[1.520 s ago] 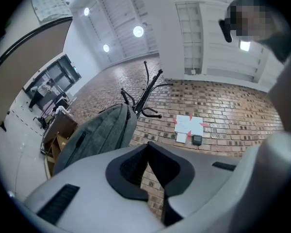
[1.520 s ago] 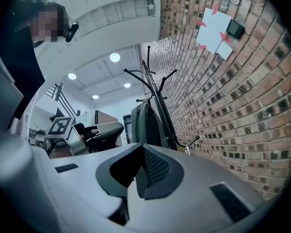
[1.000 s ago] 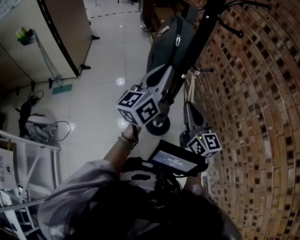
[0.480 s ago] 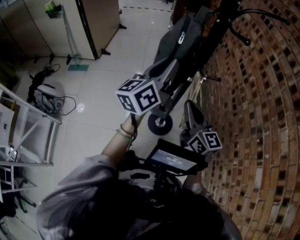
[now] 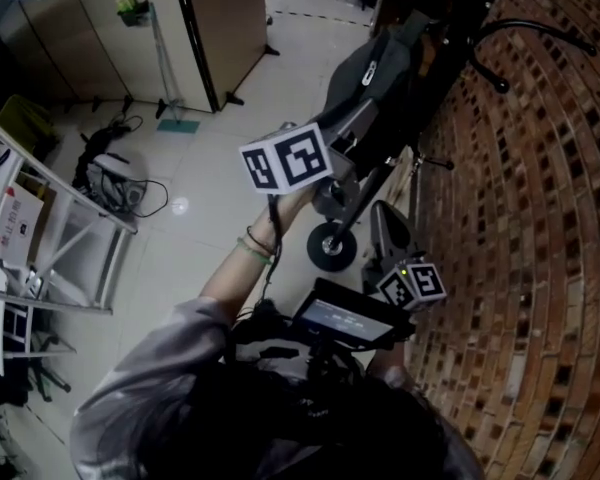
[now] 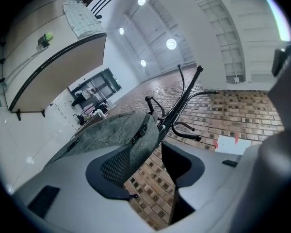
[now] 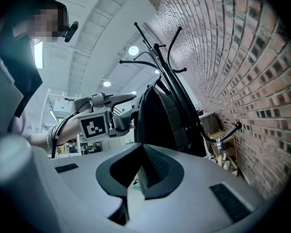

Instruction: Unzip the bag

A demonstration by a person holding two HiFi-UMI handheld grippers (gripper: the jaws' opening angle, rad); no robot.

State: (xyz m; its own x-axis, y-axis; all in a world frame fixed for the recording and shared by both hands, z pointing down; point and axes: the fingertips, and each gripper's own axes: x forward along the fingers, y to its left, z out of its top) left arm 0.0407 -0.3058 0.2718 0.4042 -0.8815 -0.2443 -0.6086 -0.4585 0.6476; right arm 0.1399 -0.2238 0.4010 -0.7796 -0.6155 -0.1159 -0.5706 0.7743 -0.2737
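Observation:
A grey bag (image 5: 373,73) hangs on a black coat stand (image 5: 450,23) by the brick wall. My left gripper (image 5: 352,126) is raised to the bag's lower part. Its jaws have just been opening and now stand wide. In the left gripper view, my left gripper (image 6: 153,178) has only brick wall in its gap, and the bag (image 6: 106,130) lies beyond the left jaw. My right gripper (image 5: 382,223) hangs lower, near the wall, shut and empty. In the right gripper view, my right gripper (image 7: 138,174) points at the dark bag (image 7: 160,113).
The brick wall (image 5: 525,218) fills the right side. A black wheel (image 5: 330,246) sits on the tiled floor below the bag. A metal rack (image 5: 65,253) stands at the left, cabinets (image 5: 90,43) behind it. A small screen (image 5: 345,318) sits at the person's chest.
The left gripper has lifted and rolled by the bag, and its marker cube now faces the camera more squarely. The right gripper has kept its place.

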